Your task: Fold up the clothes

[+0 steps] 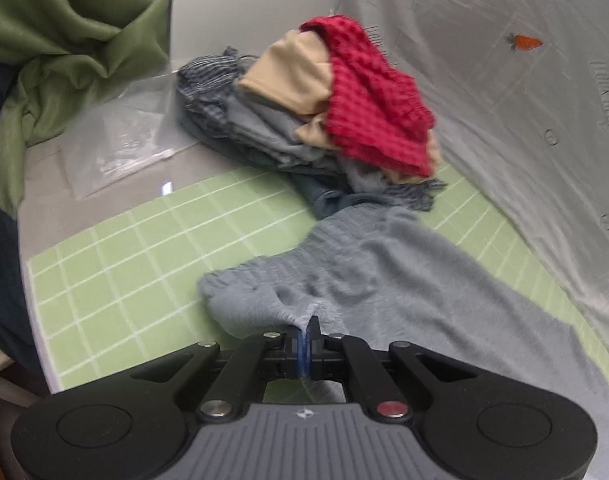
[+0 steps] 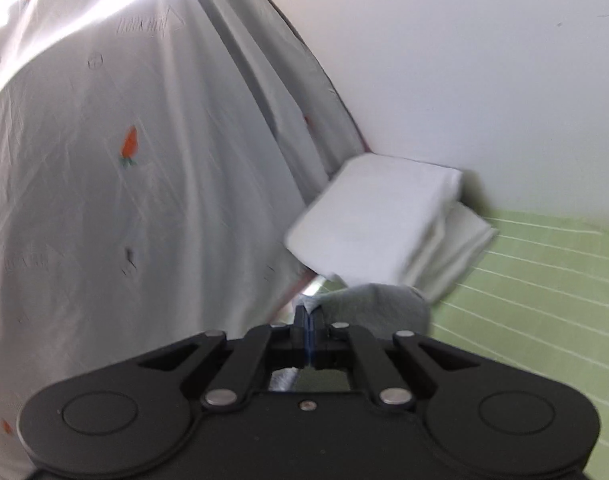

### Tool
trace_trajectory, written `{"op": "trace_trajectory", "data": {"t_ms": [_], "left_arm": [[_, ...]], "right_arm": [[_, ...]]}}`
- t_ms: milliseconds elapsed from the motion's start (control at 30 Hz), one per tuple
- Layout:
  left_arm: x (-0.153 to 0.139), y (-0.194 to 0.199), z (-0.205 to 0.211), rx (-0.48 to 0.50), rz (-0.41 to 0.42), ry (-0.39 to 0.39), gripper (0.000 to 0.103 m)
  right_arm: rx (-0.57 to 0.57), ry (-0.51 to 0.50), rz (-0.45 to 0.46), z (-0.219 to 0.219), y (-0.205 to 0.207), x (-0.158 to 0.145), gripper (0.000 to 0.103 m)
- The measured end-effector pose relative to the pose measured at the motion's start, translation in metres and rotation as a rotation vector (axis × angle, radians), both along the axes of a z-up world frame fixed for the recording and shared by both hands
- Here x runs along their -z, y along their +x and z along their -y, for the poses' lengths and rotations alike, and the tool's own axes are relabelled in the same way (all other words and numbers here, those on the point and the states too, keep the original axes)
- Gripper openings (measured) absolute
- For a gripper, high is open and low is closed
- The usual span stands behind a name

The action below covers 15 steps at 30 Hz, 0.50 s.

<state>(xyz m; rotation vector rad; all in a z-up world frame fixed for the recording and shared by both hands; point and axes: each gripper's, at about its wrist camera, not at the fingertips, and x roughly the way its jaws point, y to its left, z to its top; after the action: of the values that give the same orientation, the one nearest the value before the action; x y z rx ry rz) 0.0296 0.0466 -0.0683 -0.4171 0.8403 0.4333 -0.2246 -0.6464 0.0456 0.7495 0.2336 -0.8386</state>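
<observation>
A fuzzy light-blue garment [image 1: 384,276] lies spread on the green checked mat [image 1: 136,264]. My left gripper [image 1: 304,330] is shut on its near edge, which bunches between the closed jaws. In the right wrist view my right gripper [image 2: 309,318] is shut on another part of the light-blue garment [image 2: 376,304], lifted a little above the mat [image 2: 544,280]. A pile of unfolded clothes [image 1: 316,120], topped by a red knit [image 1: 376,104] and a beige piece, sits at the far end of the mat.
A folded white cloth stack [image 2: 380,220] lies just beyond my right gripper by the white wall. A white carrot-print sheet [image 2: 124,160] hangs along the mat's edge, also in the left wrist view [image 1: 504,80]. Green fabric [image 1: 64,40] and a clear plastic bag [image 1: 120,144] lie far left.
</observation>
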Motion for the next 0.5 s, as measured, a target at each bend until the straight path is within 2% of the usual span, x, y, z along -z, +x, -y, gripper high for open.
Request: {"op": "trace_trajectory", "data": {"t_ms": [167, 200, 267, 333, 400, 500], "left_arm": [[0.027, -0.009, -0.005, -0.020, -0.114, 0.023, 0.003], [0.031, -0.011, -0.006, -0.031, -0.137, 0.023, 0.005], [0.036, -0.016, -0.005, -0.037, -0.165, 0.028, 0.008], [0.037, -0.019, -0.003, -0.032, -0.177, 0.038, 0.015], [0.035, -0.020, 0.001, -0.017, -0.172, 0.049, 0.029], [0.030, -0.018, 0.010, -0.005, -0.161, 0.066, 0.039]], "right_arm": [[0.024, 0.201, -0.352, -0.009, -0.028, 0.105, 0.002], [0.032, 0.231, -0.394, -0.011, -0.033, 0.120, 0.009], [0.055, 0.265, -0.403, -0.014, -0.044, 0.135, 0.018], [0.084, 0.292, -0.398, -0.016, -0.055, 0.146, 0.042], [0.123, 0.290, -0.355, -0.011, -0.061, 0.146, 0.045], [0.141, 0.243, -0.375, 0.000, -0.059, 0.146, 0.049]]}}
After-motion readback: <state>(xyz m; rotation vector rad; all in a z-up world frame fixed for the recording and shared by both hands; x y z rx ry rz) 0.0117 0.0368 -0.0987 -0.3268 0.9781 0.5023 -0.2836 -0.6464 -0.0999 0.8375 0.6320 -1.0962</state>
